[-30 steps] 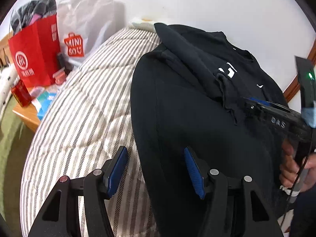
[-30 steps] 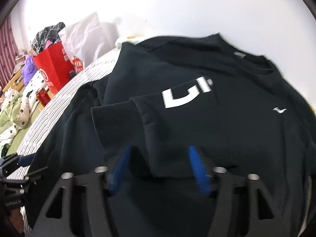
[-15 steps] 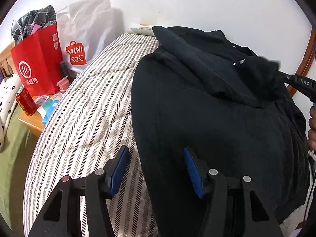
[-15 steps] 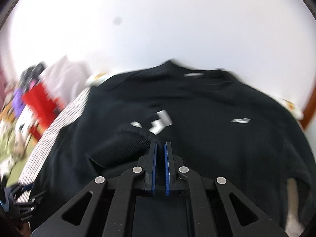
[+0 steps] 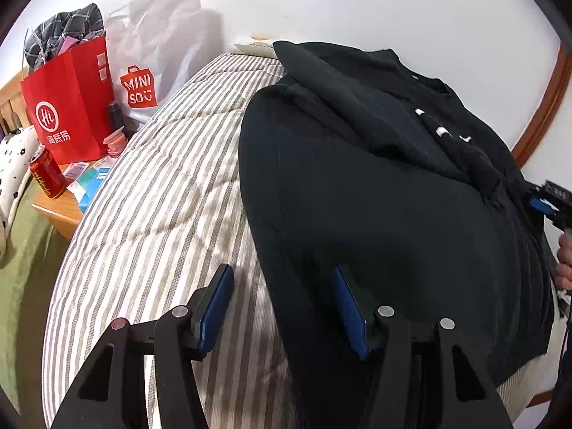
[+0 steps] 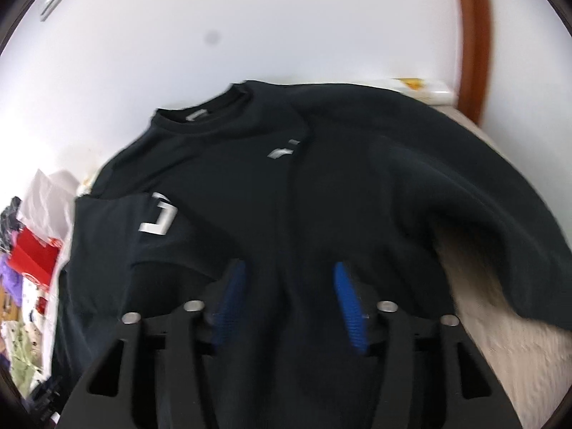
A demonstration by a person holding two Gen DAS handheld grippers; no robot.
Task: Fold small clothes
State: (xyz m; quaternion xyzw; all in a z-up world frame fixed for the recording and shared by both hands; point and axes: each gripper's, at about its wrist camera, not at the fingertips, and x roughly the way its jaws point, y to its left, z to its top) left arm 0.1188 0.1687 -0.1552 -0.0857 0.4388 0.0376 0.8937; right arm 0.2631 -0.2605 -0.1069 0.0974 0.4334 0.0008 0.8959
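A black sweatshirt (image 5: 375, 186) with white marks lies spread on a striped bed (image 5: 161, 196). Its left sleeve is folded across the chest, cuff near the middle (image 6: 107, 250). My left gripper (image 5: 282, 307) is open and empty, hovering over the sweatshirt's lower left hem edge. My right gripper (image 6: 286, 304) is open and empty above the sweatshirt's lower front; it also shows at the right edge of the left wrist view (image 5: 547, 203). The right sleeve (image 6: 482, 214) lies spread out to the right.
A red paper bag (image 5: 68, 107) and a white Miniso bag (image 5: 153, 64) stand on a wooden bedside table (image 5: 60, 218) left of the bed, with a red can (image 5: 46, 175). A white wall lies behind. A brown wooden frame (image 6: 475, 35) curves at right.
My right gripper was shut on the left sleeve's cuff half a second ago; it has opened, let the sleeve go across the chest, and swung right. The left gripper has barely moved.
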